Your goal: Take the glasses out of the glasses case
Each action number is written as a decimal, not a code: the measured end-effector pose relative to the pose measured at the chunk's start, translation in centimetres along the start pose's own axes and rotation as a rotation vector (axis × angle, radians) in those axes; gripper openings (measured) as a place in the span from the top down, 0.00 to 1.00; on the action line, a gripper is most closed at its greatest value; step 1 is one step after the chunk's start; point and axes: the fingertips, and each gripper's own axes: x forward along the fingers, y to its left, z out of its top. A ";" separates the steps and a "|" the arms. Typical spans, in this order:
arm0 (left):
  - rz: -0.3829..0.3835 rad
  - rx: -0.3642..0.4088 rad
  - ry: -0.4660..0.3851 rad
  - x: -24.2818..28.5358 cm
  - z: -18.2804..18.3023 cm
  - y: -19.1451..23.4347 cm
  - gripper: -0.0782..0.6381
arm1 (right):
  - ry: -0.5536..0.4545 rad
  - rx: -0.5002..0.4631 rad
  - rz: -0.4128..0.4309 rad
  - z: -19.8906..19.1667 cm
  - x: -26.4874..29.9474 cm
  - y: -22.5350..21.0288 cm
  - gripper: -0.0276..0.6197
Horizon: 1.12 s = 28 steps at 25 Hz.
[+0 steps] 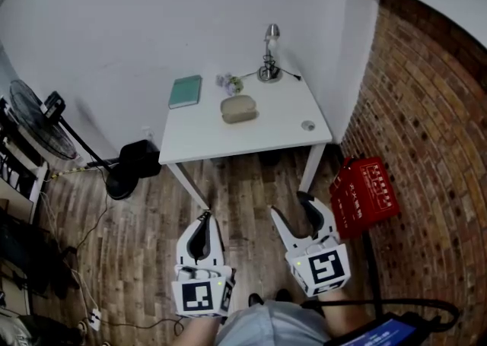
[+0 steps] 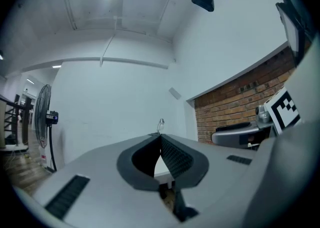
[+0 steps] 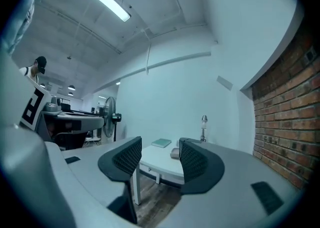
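Task progress: judged not begun. The glasses case (image 1: 238, 109) lay shut and no glasses were in sight.
Work left: approach the desk (image 1: 281, 120), steady the case, open its lid and lift the glasses out, which is the whole task.
Case position: upper middle of the head view, near the centre of the white desk. It lay between a green book (image 1: 185, 91) on its left and a desk lamp (image 1: 269, 54) above and to its right, touching neither.
Case appearance: a small, rounded, beige oval. The seam and hinge side were too small to make out.
Left tool (image 1: 204, 220): jaws brought together at the tips, with nothing held between them. It hung over the wooden floor in the lower middle of the head view, well apart from the desk.
Right tool (image 1: 293, 210): jaws standing wide apart and empty, with only the far desk visible through the gap. It hung just right of the left tool and was likewise well short of the case.
Surroundings: a red crate (image 1: 364, 194) stood on the floor at right by the brick wall.
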 end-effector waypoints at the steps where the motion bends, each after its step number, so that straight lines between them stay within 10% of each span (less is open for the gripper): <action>1: -0.002 0.000 0.000 -0.1 0.0 0.1 0.88 | 0.001 -0.003 -0.004 0.0 0.0 0.1 0.57; 28: -0.085 0.021 0.086 2.8 -3.7 3.9 0.88 | 0.017 0.028 -0.123 -2.4 3.4 -0.4 0.57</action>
